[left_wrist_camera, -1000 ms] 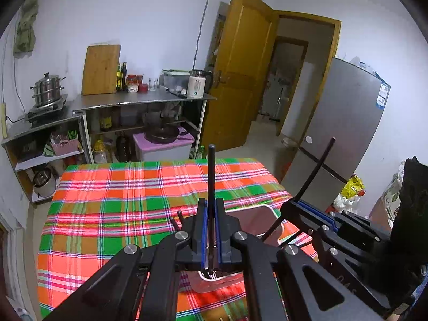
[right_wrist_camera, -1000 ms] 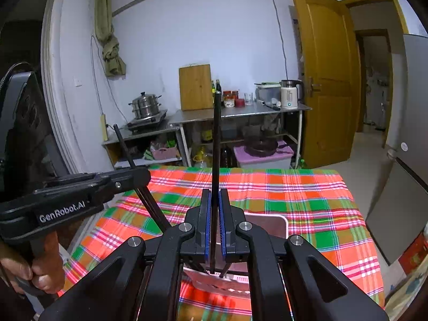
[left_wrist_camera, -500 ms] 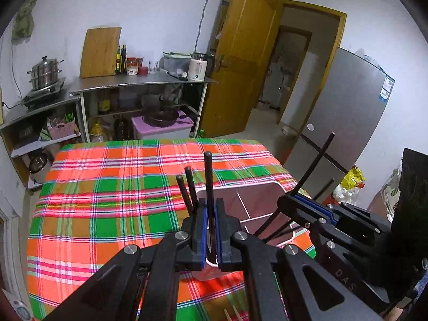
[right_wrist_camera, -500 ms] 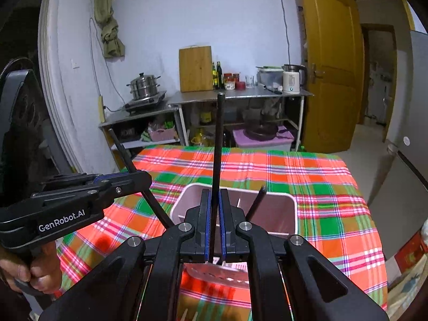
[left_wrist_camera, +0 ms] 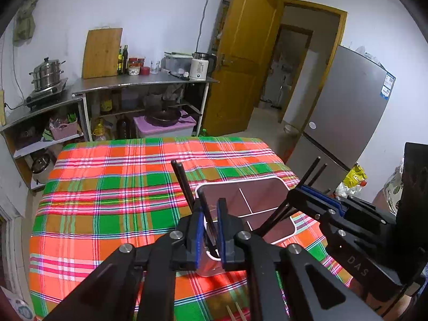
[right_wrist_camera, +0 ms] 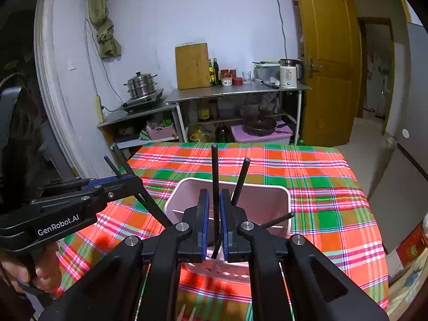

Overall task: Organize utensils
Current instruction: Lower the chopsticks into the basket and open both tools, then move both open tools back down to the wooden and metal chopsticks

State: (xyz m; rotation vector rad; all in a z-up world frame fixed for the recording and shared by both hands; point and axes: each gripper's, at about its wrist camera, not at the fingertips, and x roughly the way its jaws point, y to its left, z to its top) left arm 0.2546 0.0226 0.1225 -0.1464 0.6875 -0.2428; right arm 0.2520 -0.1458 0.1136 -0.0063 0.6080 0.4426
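Observation:
A pink utensil holder with inner dividers (left_wrist_camera: 270,187) (right_wrist_camera: 278,195) stands on the plaid tablecloth (left_wrist_camera: 112,187) (right_wrist_camera: 307,171). My left gripper (left_wrist_camera: 208,227) is open right above its near corner; a black chopstick (left_wrist_camera: 182,184) leans loose between the fingers into the holder. My right gripper (right_wrist_camera: 214,222) is open over the holder too, with a black chopstick (right_wrist_camera: 214,176) standing loose between its fingers. More black chopsticks (right_wrist_camera: 240,182) lean in the holder. Each gripper shows in the other's view: the right (left_wrist_camera: 315,203), the left (right_wrist_camera: 115,184).
Two light wooden chopstick tips (left_wrist_camera: 235,313) (right_wrist_camera: 187,313) lie on the cloth near me. Beyond the table stand steel shelves (left_wrist_camera: 144,85) with a kettle, a cutting board and pots. A wooden door (left_wrist_camera: 240,75) and a grey fridge (left_wrist_camera: 347,112) are on the right.
Both grippers came down over the holder and opened. The chopsticks they held upright now lean loose inside the holder.

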